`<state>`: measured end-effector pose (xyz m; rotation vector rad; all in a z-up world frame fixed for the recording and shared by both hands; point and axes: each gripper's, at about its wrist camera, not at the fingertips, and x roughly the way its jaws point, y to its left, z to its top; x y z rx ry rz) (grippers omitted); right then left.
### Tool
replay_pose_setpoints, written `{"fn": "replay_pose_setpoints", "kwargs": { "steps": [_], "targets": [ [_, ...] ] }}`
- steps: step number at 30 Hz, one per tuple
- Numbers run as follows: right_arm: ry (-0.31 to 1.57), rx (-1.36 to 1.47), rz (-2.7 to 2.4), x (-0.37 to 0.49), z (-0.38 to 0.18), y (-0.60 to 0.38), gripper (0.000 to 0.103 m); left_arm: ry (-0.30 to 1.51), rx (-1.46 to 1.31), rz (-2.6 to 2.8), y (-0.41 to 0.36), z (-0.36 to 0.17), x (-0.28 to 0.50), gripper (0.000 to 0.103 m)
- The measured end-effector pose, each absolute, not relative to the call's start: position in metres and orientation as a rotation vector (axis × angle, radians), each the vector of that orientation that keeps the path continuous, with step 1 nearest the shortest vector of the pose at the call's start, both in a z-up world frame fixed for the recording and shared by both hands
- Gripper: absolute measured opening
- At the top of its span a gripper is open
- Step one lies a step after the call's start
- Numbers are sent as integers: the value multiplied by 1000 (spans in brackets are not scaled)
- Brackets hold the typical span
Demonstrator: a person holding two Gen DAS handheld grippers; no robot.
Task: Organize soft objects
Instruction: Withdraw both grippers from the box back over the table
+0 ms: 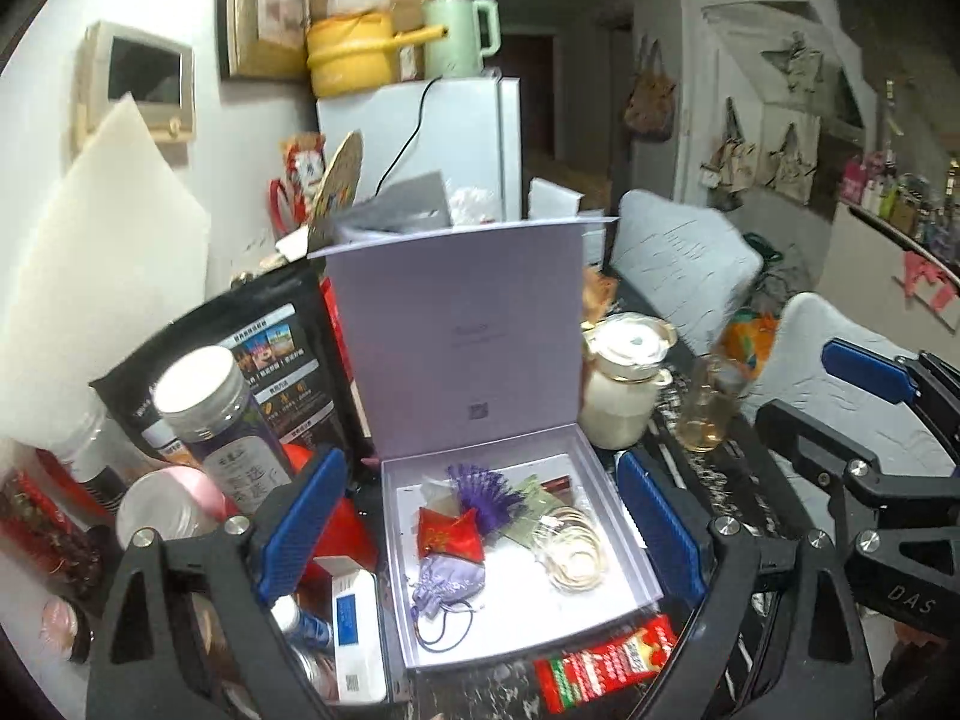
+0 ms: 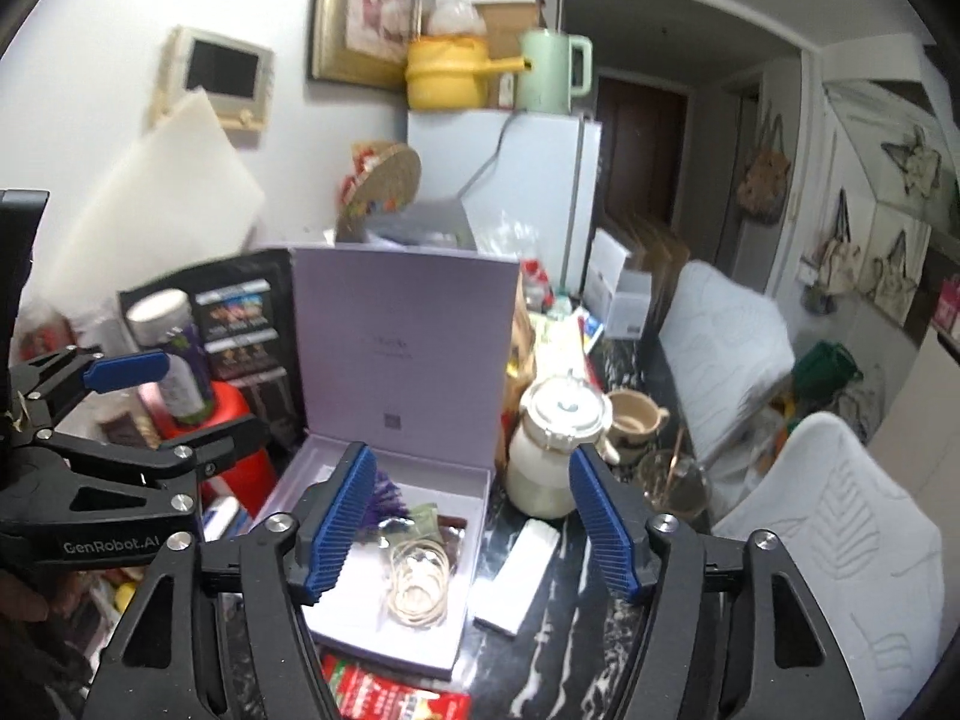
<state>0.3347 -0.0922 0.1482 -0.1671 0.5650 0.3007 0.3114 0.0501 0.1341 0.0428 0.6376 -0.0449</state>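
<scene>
Blue-padded left claw (image 1: 483, 531) hangs wide and empty, as we read it, right above the open lavender box (image 1: 624, 540); lilac pouch (image 1: 444, 585) and red pouch (image 1: 449, 536) lie inside, below. Right claw (image 2: 471, 525), half open and empty, sits beside. Jars and packets crowd the bench (image 2: 576, 630).

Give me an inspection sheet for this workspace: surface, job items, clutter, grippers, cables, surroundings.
Surface: dark marbled tabletop, crowded.
Job's things: open lilac box, lid upright, holding red pouch, lilac pouch, purple tassel, cord coil.
Clutter: white lidded jar, black bag, red packet, labelled jar.
Grippers: left gripper open, empty; right gripper open, empty.
Cables: black cord down the fridge.
Surroundings: white chairs, hanging bags.
</scene>
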Motion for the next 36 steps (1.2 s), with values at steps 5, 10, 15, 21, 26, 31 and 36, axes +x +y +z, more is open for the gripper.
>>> {"fn": "replay_pose_setpoints", "kwargs": {
  "steps": [5,10,15,21,26,31,36],
  "targets": [
    [520,-188,310,295,161,-95,72,594,54,-98,43,148,273,93],
    [504,-176,307,257,163,-107,75,581,43,-139,38,150,240,93],
    [493,-172,293,219,158,-123,75,567,67,-152,28,143,206,93],
    [492,-206,278,179,145,-136,75,597,50,-161,20,125,178,93],
    [505,-193,239,150,124,-148,78,595,64,-186,7,110,152,93],
    [560,-153,230,128,97,-161,78,617,92,-209,-12,89,131,93],
    [616,-97,182,111,69,-180,78,665,132,-265,-36,63,119,93]
  ]
}}
